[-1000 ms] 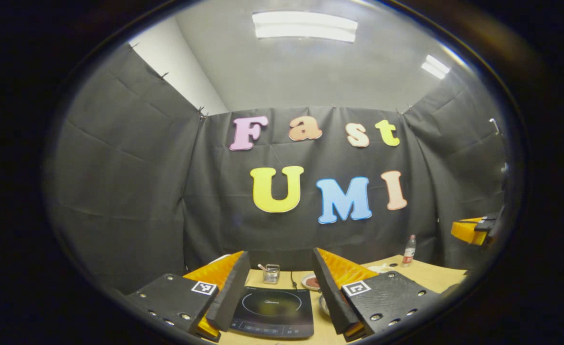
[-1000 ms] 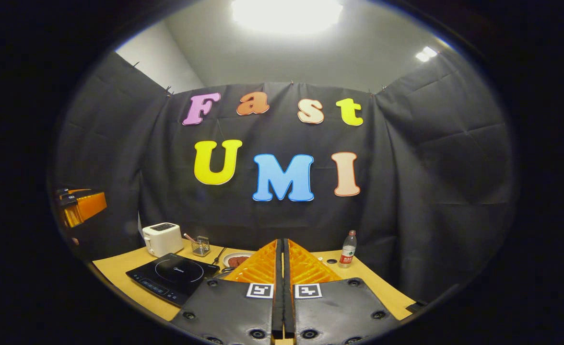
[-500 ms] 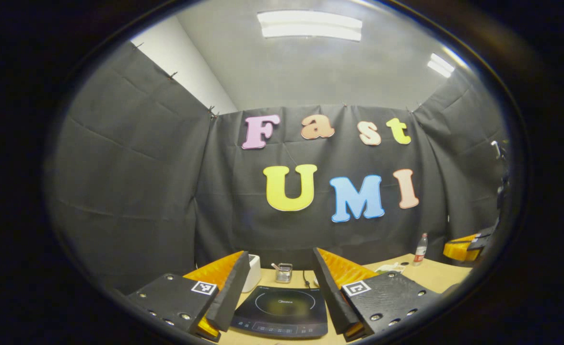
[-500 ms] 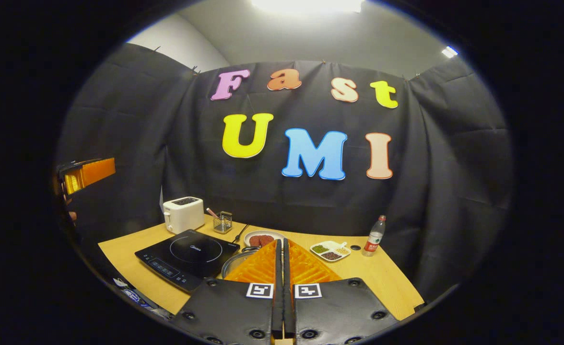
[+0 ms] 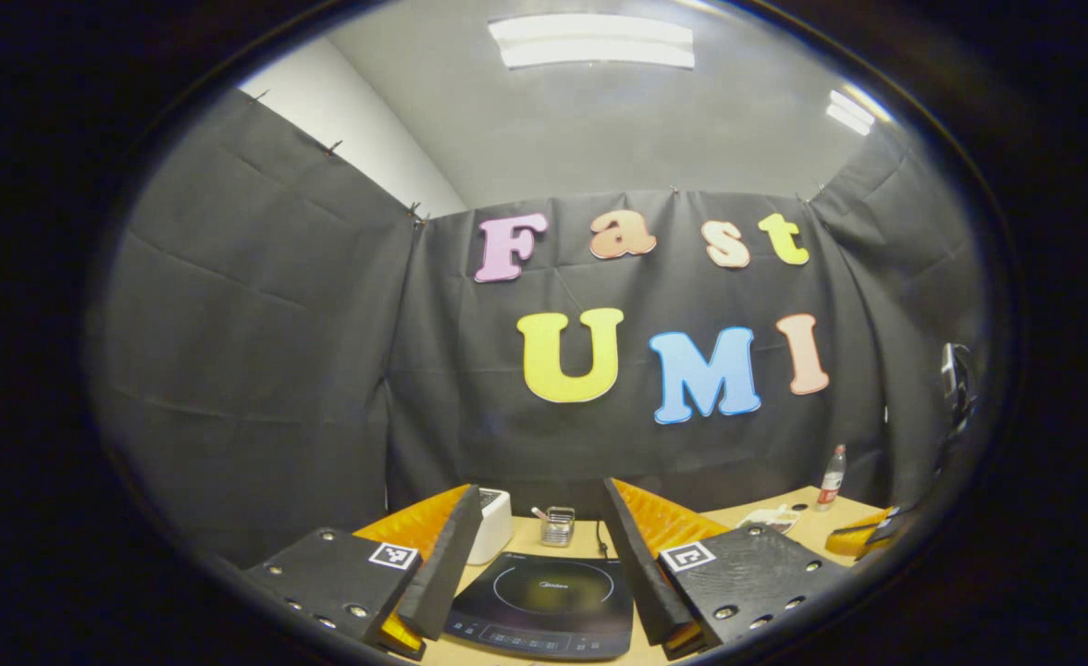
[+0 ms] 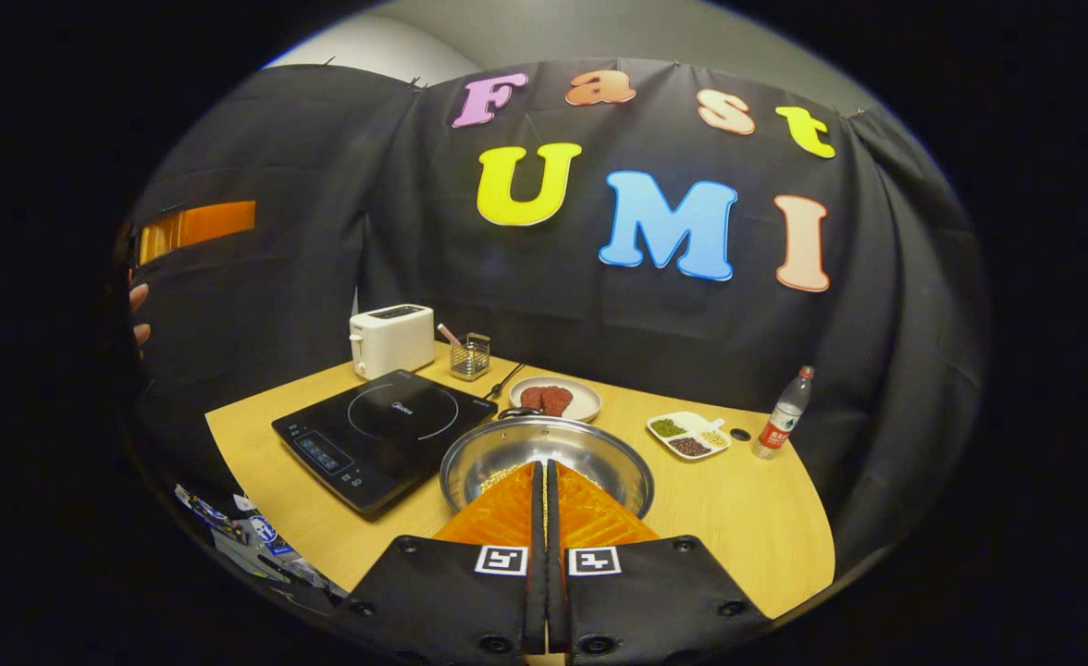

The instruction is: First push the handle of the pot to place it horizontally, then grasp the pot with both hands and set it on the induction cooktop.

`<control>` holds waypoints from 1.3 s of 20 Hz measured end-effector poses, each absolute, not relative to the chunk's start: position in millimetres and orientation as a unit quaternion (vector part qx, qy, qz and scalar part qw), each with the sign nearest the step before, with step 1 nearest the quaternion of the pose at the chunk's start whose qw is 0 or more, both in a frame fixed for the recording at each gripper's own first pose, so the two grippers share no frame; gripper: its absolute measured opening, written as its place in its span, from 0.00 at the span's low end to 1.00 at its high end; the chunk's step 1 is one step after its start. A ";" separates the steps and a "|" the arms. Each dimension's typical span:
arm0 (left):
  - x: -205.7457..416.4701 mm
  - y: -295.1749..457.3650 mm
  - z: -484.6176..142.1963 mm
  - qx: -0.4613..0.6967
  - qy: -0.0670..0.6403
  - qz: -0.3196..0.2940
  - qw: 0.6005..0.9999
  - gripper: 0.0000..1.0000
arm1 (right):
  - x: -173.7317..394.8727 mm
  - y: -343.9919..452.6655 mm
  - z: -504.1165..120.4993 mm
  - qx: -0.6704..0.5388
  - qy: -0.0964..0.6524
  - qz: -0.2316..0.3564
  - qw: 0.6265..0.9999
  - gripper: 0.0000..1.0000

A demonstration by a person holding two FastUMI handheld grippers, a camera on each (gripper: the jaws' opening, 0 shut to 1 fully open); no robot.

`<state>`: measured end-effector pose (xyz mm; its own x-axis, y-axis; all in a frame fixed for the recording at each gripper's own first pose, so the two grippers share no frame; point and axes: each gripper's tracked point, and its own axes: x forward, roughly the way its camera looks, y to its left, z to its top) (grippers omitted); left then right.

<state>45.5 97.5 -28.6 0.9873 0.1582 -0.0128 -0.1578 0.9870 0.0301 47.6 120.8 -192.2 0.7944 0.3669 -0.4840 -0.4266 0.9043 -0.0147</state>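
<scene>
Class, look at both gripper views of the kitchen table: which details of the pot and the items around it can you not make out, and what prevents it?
- Pot: near rim in right gripper view hidden behind the right gripper.
- Pot's handle: just a small dark bit at the far rim; its direction is unclear.
- Induction cooktop: sides covered by the left gripper's fingers in left gripper view.
- Divided dish: contents too small to identify.

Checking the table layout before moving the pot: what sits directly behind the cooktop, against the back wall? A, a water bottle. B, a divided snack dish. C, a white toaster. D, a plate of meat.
C: the white toaster stands just behind the cooktop, by the wall.
</scene>
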 end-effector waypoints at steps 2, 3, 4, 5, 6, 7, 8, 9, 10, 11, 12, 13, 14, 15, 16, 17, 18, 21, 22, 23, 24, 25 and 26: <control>51.4 95.3 -30.4 0.022 0.011 0.085 0.996 0.76 | 47.5 122.5 -209.0 -0.063 0.262 0.224 0.937 0.02; 54.2 92.8 -31.7 0.024 0.013 0.087 0.996 0.76 | 47.6 122.9 -217.3 -0.066 0.272 0.231 0.932 0.02; 55.4 90.8 -33.4 0.025 0.015 0.090 0.996 0.79 | 46.2 123.0 -225.5 -0.070 0.281 0.239 0.927 0.02; 57.6 90.3 -34.8 0.025 0.018 0.094 0.995 0.76 | 46.8 123.2 -233.0 -0.076 0.289 0.247 0.922 0.02; 59.8 89.1 -36.0 0.026 0.021 0.097 0.995 0.76 | 46.0 124.9 -239.6 -0.079 0.296 0.255 0.917 0.02; 59.6 88.4 -38.3 0.026 0.024 0.101 0.994 0.79 | 45.5 124.8 -246.0 -0.081 0.304 0.263 0.912 0.02; 60.7 87.7 -40.1 0.025 0.027 0.105 0.994 0.79 | 44.5 125.6 -251.9 -0.083 0.313 0.271 0.907 0.02; 61.0 87.3 -41.1 0.026 0.029 0.108 0.993 0.79 | 43.3 127.0 -260.3 -0.085 0.321 0.279 0.901 0.02; 62.8 86.9 -42.2 0.027 0.031 0.112 0.993 0.76 | 42.2 128.2 -266.1 -0.087 0.327 0.286 0.896 0.02; 61.7 85.8 -44.3 0.029 0.032 0.116 0.992 0.76 | 39.2 128.9 -271.6 -0.089 0.333 0.293 0.892 0.02; 61.3 85.2 -45.0 0.030 0.034 0.120 0.992 0.76 | 37.2 129.0 -277.1 -0.093 0.341 0.301 0.886 0.02; 62.5 84.9 -44.7 0.032 0.035 0.123 0.991 0.76 | 35.2 128.4 -284.2 -0.098 0.348 0.307 0.881 0.02; 63.0 84.5 -45.2 0.033 0.036 0.127 0.991 0.79 | 33.5 128.9 -289.5 -0.101 0.356 0.314 0.874 0.02; 63.1 83.8 -48.4 0.035 0.038 0.130 0.990 0.79 | 31.5 129.4 -295.6 -0.103 0.363 0.320 0.869 0.02; 63.2 83.6 -49.7 0.035 0.040 0.134 0.990 0.79 | 29.3 129.5 -301.5 -0.106 0.370 0.326 0.863 0.02; 63.5 82.9 -51.8 0.035 0.043 0.136 0.989 0.76 | 27.7 129.4 -306.1 -0.108 0.377 0.332 0.858 0.02; 65.3 83.1 -53.5 0.035 0.045 0.139 0.989 0.76 | 25.9 128.9 -310.4 -0.109 0.384 0.336 0.853 0.02; 64.9 82.5 -62.5 0.034 0.053 0.146 0.987 0.79 | 21.1 126.1 -327.3 -0.109 0.409 0.340 0.839 0.02; 66.7 82.4 -65.4 0.034 0.056 0.148 0.987 0.77 | 20.9 125.0 -331.3 -0.106 0.417 0.340 0.836 0.05; 67.5 81.7 -66.9 0.035 0.058 0.149 0.987 0.77 | 20.3 123.6 -334.9 -0.102 0.424 0.337 0.834 0.02; 68.8 81.4 -67.5 0.036 0.060 0.150 0.986 0.77 | 21.0 121.9 -337.6 -0.096 0.431 0.335 0.833 0.02; 70.5 81.0 -68.1 0.036 0.060 0.150 0.986 0.77 | 21.3 121.2 -341.1 -0.091 0.437 0.331 0.832 0.02; 71.6 79.7 -67.7 0.037 0.061 0.150 0.986 0.77 | 23.0 119.1 -343.0 -0.087 0.442 0.327 0.831 0.02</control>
